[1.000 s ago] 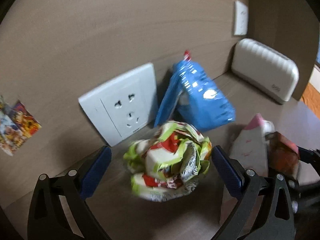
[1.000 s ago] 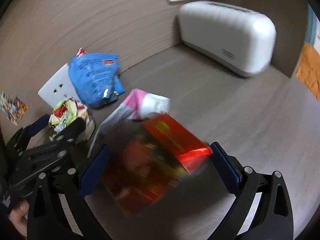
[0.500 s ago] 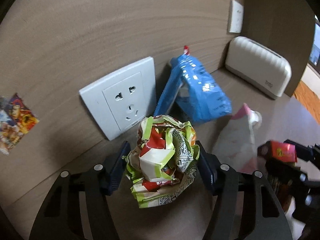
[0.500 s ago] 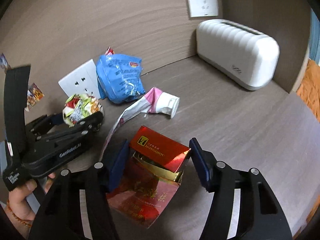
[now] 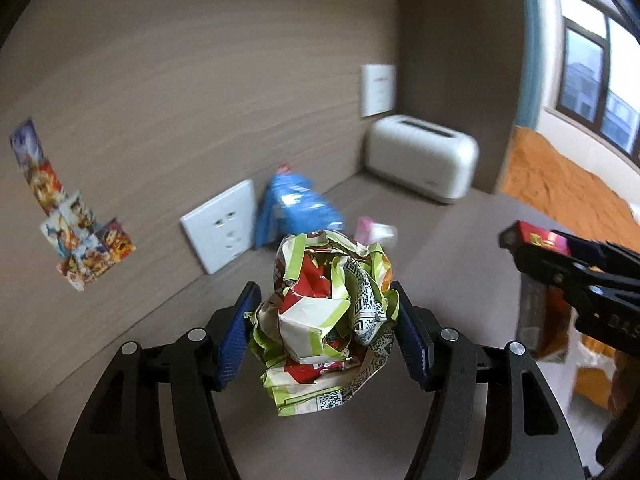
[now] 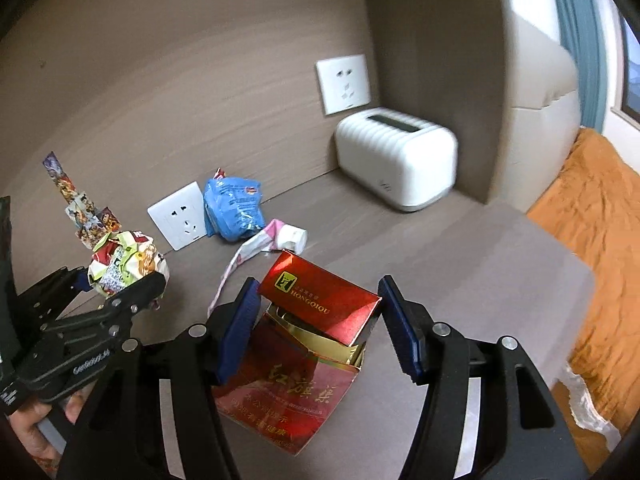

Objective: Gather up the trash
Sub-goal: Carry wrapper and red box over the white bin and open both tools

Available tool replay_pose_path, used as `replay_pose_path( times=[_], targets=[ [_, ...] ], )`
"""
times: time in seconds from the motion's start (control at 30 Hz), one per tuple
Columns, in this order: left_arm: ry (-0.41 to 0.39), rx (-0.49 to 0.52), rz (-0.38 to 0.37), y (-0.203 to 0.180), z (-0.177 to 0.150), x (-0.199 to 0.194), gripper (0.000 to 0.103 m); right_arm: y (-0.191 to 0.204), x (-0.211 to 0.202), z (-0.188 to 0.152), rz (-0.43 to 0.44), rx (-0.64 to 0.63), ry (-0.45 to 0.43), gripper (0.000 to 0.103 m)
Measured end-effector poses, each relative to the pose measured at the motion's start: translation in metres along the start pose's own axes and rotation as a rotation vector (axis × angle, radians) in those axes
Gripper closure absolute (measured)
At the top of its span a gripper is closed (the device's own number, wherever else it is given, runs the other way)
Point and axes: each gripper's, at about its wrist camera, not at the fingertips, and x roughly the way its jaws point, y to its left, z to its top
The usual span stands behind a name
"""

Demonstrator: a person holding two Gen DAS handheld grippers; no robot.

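Observation:
My left gripper [image 5: 322, 322] is shut on a crumpled green, red and white wrapper [image 5: 326, 316] and holds it above the brown tabletop [image 5: 460, 248]. The wrapper also shows in the right wrist view [image 6: 126, 266]. My right gripper [image 6: 318, 322] is shut on an open red cigarette carton [image 6: 308, 336] and holds it off the table; the carton also shows at the right edge of the left wrist view [image 5: 540, 240]. A blue snack bag [image 6: 234, 208] and a pink and white tube [image 6: 276, 240] lie on the table by the wall.
A white toaster [image 6: 396, 158] stands in the back corner. A loose white socket plate [image 6: 178, 216] leans on the wall beside the blue bag. Stickers [image 5: 76, 232] are on the wall at left. An orange bed cover [image 6: 592, 216] lies beyond the table's right edge.
Both grippers closed on their items, the left on the wrapper, the right on the carton, and have lifted them up and back from the wall.

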Motion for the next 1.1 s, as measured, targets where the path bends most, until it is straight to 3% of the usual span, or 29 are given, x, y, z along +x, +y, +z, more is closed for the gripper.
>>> replay_pose_path(
  times=[0.23,0.7,0.9,1.1],
  targets=[
    [-0.001,0.139,-0.139,-0.074,-0.018,-0.02,0.04,-0.041,-0.049,-0.027,-0.088,0.072,-0.023,0.041],
    [0.145,0.428,-0.513,-0.243,-0.087,-0.01,0.04,-0.167,-0.117,-0.12,-0.337,0.364,0.066,0.041],
    [0.238,0.534,-0.606,-0.306,-0.135,0.013,0.04,-0.209,-0.118,-0.168,-0.397,0.445,0.127,0.041],
    [0.373,0.58,-0.641,-0.351,-0.193,0.064,0.04,-0.253,-0.085,-0.225,-0.393,0.561,0.215,0.041]
  ],
)
